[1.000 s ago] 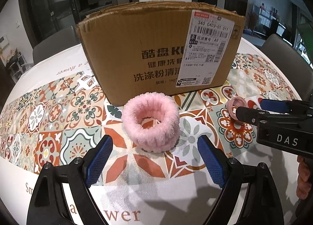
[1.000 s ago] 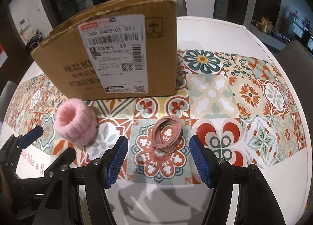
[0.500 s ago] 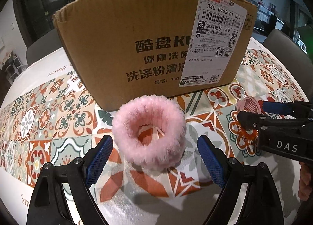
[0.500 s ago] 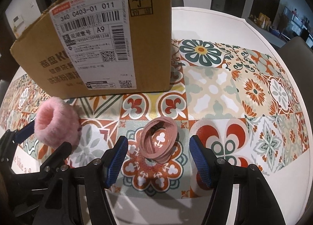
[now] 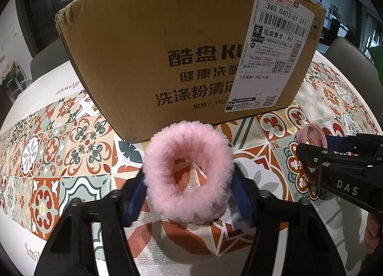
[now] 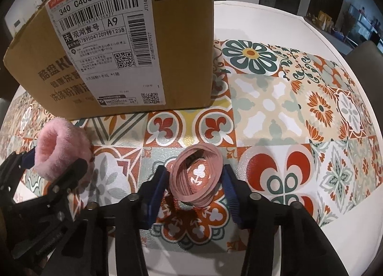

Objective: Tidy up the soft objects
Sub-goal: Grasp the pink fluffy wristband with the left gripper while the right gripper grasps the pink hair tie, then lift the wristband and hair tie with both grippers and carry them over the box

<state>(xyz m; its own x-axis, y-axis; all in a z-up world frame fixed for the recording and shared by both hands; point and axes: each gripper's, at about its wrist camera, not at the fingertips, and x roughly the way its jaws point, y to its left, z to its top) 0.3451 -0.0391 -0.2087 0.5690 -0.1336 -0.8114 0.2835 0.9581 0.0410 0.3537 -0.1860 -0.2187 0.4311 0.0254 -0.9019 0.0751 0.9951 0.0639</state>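
Indoor overhead lighting, moderate brightness, strong fisheye distortion in both wrist views.

Both frames are sharp at centre; the print on the cardboard box (image 5: 191, 60) reads clearly. Straight lines bow toward the edges, and all corners fall to black vignette. The glossy patterned tablecloth (image 6: 275, 117) shows soft speckled glare at centre frame. Diffuse shadows lie beneath each gripper at the lower frame. The background room along the top edge is dim and low in detail.

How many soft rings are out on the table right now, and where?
2. The fluffy pink scrunchie sits between the left gripper fingers, before the cardboard box. The bundle of pink hair bands sits between the right gripper fingers. The box's inside is hidden.
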